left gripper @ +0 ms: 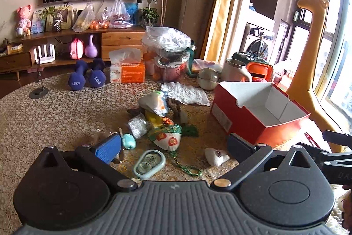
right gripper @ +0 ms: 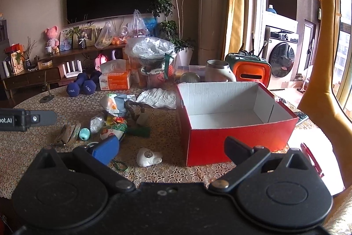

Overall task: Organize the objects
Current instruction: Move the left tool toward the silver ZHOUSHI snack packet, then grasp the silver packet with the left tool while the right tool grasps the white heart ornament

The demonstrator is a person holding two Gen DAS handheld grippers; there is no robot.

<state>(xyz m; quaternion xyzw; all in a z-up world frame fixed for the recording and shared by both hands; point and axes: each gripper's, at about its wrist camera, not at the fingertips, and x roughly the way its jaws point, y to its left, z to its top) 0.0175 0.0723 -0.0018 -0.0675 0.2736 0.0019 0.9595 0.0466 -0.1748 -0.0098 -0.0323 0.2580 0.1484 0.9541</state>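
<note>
We see a red box (right gripper: 237,138) with a white interior standing open on the round table (left gripper: 55,116), to the right of the loose clutter. Its visible floor and walls hold nothing. Both views show only part of the floor, since the near wall hides the rest.

The items to be organized lie in a pile (left gripper: 158,120) on the table, just left of the box: a crinkled packet (left gripper: 154,102), a clear bag of pale granules (left gripper: 137,124), a floral fabric pouch (left gripper: 165,138), a teal round object (left gripper: 128,140), an oval teal-rimmed case (left gripper: 149,162) and a white lump (right gripper: 148,156) lying apart, nearest the box. A green cord (left gripper: 187,169) trails from the pile. Several items overlap, so we cannot separate them all.

Behind the pile a clear plastic bag (left gripper: 167,39) covers a pot. Its contents are blurred. A tissue box (left gripper: 127,72), two blue dumbbells (left gripper: 85,78), a cream mug (right gripper: 217,74) and an orange-and-green case (right gripper: 250,72) stand further back.

The left gripper (left gripper: 173,148) is spread wide with nothing between its fingers, and it hangs above the near edge of the pile. The right gripper (right gripper: 171,151) is equally wide apart and holds nothing. It sits before the near wall of the box, with the white lump between its fingers in the right wrist view. Each gripper's body is cut off by the frame edge in the other's view.
</note>
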